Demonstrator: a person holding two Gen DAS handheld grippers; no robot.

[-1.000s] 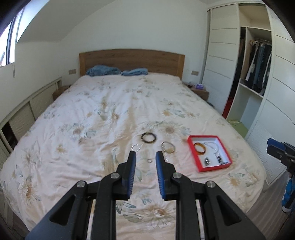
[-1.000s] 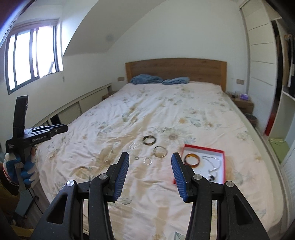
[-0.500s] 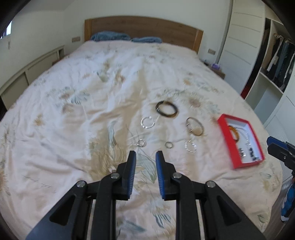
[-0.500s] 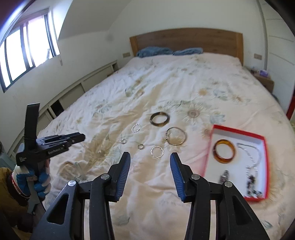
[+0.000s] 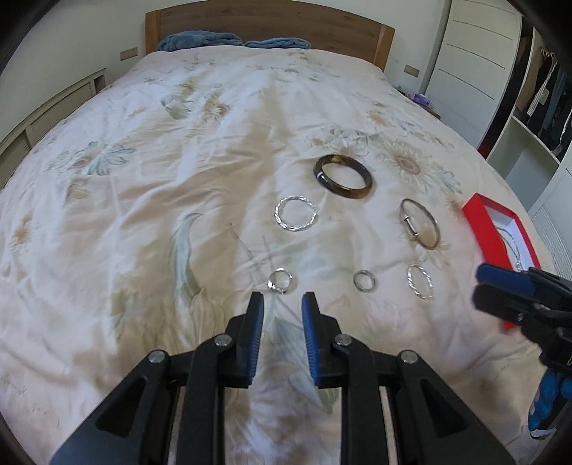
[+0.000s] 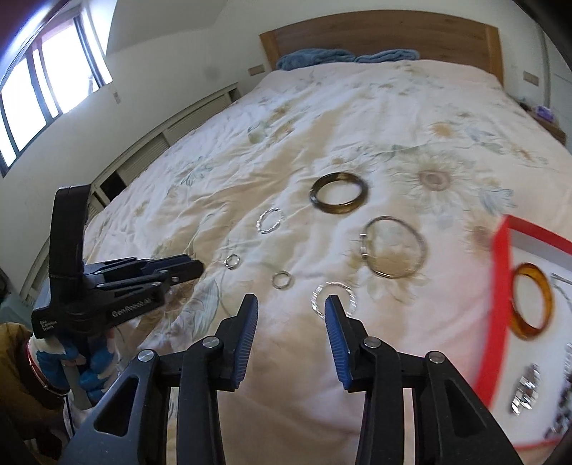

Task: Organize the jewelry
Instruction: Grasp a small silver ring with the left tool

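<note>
Loose jewelry lies on the floral bedspread: a dark brown bangle [image 5: 342, 176], a thin metal bangle [image 5: 419, 223], a twisted silver hoop [image 5: 295, 214], a smaller twisted hoop [image 5: 419, 281] and two small rings [image 5: 280, 280] [image 5: 364, 280]. A red tray [image 6: 500, 286] at the right holds an amber bangle [image 6: 532, 301] and small pieces. My left gripper [image 5: 282, 300] is open and empty, just short of the nearer small ring. My right gripper [image 6: 290, 302] is open and empty, its right finger beside the smaller twisted hoop [image 6: 333, 298].
The bed has a wooden headboard [image 5: 271, 25] with blue pillows [image 5: 200, 39]. An open wardrobe [image 5: 536, 100] stands to the right and low cabinets [image 6: 186, 125] under a window to the left. My left gripper also shows in the right wrist view [image 6: 186, 268].
Both grippers have moved forward and down toward the jewelry, which now looks much larger. Both stay open and empty.
</note>
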